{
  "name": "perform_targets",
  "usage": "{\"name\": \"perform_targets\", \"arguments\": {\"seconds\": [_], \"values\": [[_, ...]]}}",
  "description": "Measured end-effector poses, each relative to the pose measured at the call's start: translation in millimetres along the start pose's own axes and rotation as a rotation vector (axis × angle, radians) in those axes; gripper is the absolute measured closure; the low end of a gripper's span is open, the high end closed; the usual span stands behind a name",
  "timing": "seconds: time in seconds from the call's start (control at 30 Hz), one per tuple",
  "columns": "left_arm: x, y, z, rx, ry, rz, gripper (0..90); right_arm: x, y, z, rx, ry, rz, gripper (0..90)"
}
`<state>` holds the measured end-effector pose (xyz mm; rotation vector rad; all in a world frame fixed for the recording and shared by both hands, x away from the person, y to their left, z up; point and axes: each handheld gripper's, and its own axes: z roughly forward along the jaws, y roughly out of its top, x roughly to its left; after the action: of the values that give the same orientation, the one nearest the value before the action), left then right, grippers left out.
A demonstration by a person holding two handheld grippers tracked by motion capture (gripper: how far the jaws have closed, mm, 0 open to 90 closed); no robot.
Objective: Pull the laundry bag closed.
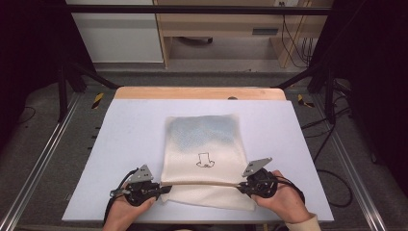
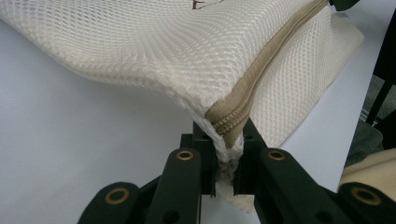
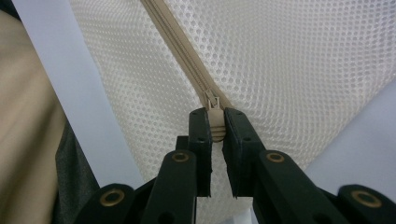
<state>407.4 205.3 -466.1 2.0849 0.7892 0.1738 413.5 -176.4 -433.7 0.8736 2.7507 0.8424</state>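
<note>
While mesh bag lies centre of table, near edge lifted: L gripper pinches zip-end corner, R gripper pinches zip pull. Risks: pull slips from pads; corner mesh tears w/ hard tug; zip jams if slack.

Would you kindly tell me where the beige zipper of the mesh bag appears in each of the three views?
High view: the zipper runs level across the bag's near part, between the two grippers.
Left gripper view: it slants from the top right down to the jaws.
Right gripper view: it slants from the top centre down to the jaws.
Shared landmark: the cream mesh bag.
</note>
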Motion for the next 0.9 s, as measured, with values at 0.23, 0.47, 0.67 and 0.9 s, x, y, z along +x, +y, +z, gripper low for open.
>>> {"name": "perform_targets", "arguments": {"seconds": [0.23,0.47,0.67,0.9], "values": [[1.1,0.3,-1.3,-0.006,0.002,-0.002,82.3,-1.9,-2.7,-1.9,-0.006,-0.003,0.002,82.2],[1.2,0.6,-1.9,-0.005,0.005,-0.001,82.3,-2.2,-4.4,-2.0,0.001,-0.011,0.005,82.2],[1.2,0.9,-2.2,-0.008,0.01,-0.001,82.3,-4.4,-6.6,-1.1,0.007,-0.013,0.016,82.2],[2.5,1.2,-4.0,-0.014,0.013,-0.006,82.3,-6.2,-8.2,-2.2,0.011,-0.018,0.023,82.2]]}}
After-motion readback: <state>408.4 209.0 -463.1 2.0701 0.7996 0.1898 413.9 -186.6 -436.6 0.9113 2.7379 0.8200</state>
